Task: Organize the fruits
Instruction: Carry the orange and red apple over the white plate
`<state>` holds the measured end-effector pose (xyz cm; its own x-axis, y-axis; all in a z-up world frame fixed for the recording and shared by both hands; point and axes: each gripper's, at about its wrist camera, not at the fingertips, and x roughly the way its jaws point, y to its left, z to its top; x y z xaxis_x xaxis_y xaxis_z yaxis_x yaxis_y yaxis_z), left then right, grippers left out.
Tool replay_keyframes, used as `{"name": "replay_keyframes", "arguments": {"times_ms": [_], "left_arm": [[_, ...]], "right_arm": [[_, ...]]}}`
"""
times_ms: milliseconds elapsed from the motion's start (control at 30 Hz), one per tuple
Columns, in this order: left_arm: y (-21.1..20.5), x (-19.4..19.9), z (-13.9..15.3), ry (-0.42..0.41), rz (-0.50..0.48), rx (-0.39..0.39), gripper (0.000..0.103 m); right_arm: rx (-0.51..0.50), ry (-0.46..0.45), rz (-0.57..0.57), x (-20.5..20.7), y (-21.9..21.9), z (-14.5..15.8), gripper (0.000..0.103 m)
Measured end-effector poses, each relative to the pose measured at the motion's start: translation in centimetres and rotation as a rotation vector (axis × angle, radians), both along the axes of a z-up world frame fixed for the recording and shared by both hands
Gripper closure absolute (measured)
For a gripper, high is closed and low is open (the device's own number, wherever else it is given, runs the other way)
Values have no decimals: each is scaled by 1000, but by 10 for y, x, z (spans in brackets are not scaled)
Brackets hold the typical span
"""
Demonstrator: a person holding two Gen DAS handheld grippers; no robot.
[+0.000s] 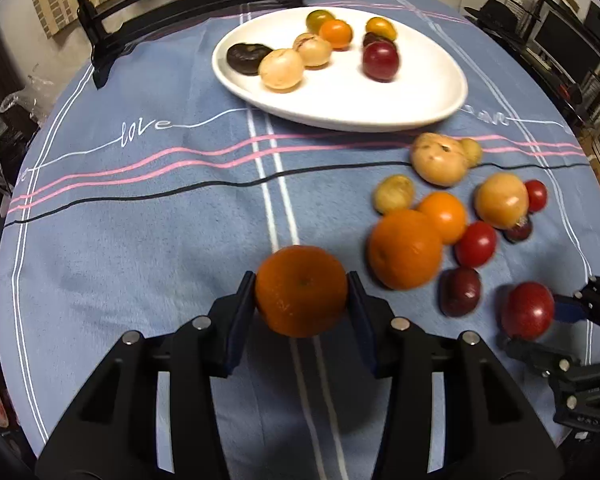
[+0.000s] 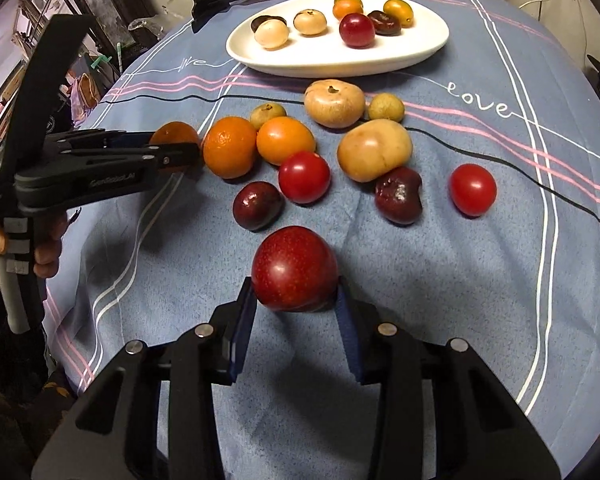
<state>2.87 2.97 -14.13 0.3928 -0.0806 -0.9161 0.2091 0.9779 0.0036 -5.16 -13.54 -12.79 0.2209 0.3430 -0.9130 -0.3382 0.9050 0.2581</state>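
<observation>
My left gripper (image 1: 301,294) is shut on an orange (image 1: 301,291) and holds it above the blue tablecloth; the orange also shows in the right wrist view (image 2: 174,136). My right gripper (image 2: 296,300) is shut on a red plum (image 2: 295,269), also seen from the left wrist (image 1: 527,311). A white oval plate (image 1: 400,96) at the far side holds several fruits; it also shows in the right wrist view (image 2: 332,62). Several loose fruits lie between plate and grippers: oranges (image 2: 229,147), red tomatoes (image 2: 304,177), dark plums (image 2: 257,205), tan fruits (image 2: 374,150).
A dark wooden chair (image 1: 148,12) stands behind the table at the far left. The round table's edge (image 1: 4,240) curves close on the left. Shelves and clutter (image 1: 560,40) stand to the far right.
</observation>
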Motion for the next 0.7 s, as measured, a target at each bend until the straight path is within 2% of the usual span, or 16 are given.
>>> {"name": "replay_keyframes", "arguments": {"times_ms": [333, 700], "left_arm": [[-27, -36, 18, -23, -62, 0, 57], [-41, -45, 45, -63, -91, -17, 57]], "right_arm": [[16, 8, 4, -14, -3, 2, 63], [41, -22, 11, -32, -3, 19, 63]]}}
